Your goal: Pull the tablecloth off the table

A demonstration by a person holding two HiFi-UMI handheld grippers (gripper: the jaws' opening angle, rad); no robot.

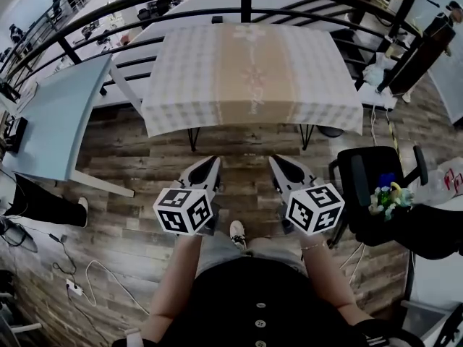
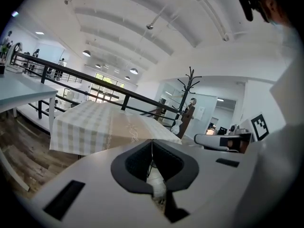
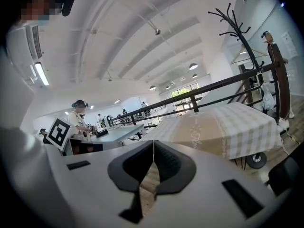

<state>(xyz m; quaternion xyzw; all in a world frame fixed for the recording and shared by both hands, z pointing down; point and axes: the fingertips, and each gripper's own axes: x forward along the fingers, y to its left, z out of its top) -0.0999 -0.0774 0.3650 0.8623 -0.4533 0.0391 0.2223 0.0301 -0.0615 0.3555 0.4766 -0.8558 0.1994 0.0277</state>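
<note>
- Checked tablecloth [image 1: 249,71] w/ beige centre strip lies spread over desk [image 1: 192,137], hem hanging off desk's near side.
- My left hand-held gripper [image 1: 215,161] & right hand-held gripper [image 1: 274,160]: both closed tight, empty, short of desk.
- Cloth looks light, soft, prob. slides easily; I'd pinch near hem at both corners.
</note>
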